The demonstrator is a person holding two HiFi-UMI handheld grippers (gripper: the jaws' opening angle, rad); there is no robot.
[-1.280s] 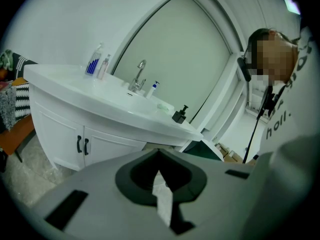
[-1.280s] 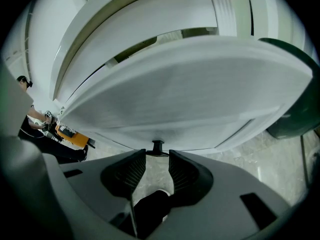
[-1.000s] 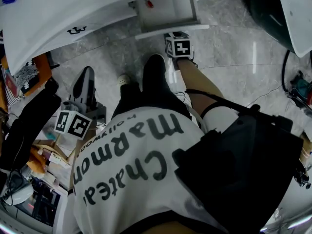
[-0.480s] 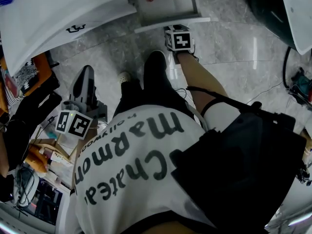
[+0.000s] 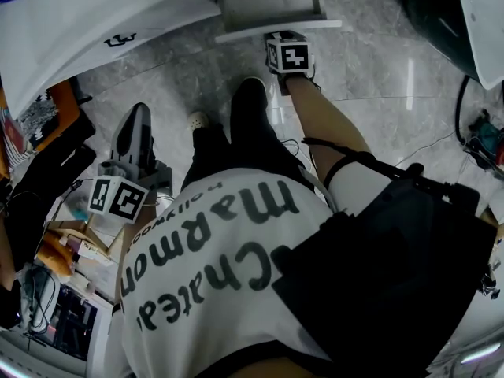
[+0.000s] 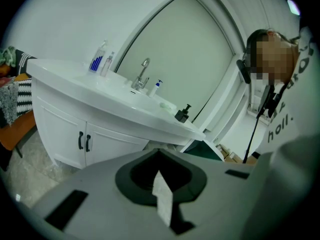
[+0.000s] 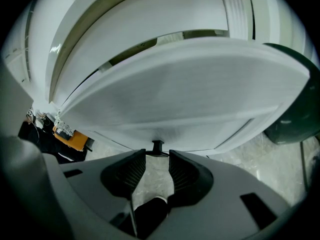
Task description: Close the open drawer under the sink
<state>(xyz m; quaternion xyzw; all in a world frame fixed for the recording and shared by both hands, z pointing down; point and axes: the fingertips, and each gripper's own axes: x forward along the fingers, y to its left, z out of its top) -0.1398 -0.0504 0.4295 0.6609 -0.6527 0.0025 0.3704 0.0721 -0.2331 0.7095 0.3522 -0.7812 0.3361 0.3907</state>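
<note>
The open white drawer (image 5: 272, 6) juts out from under the sink counter (image 5: 94, 14) at the top of the head view. My right gripper (image 5: 282, 42) is at its front edge. In the right gripper view the drawer front (image 7: 190, 94) fills the picture, and its small black handle (image 7: 157, 145) sits right at the tips of my right gripper (image 7: 156, 160). The ribbed pads (image 7: 131, 171) stand apart with floor showing between them: open. My left gripper (image 5: 138, 118) hangs at the lower left, far from the drawer, its jaws together, and in its own view (image 6: 159, 156) it faces the sink cabinet.
The sink cabinet's two doors (image 6: 82, 141) stay shut below the faucet (image 6: 142, 76) and a black soap dispenser (image 6: 182, 114). Clutter and bags (image 5: 47, 140) crowd the floor at left. A dark green bin (image 5: 433, 14) and cables (image 5: 465, 124) lie at right. A black shoe (image 5: 250, 109) stands before the drawer.
In the head view my right gripper and the drawer front have shifted a little toward the cabinet. The left gripper has stayed in place.
</note>
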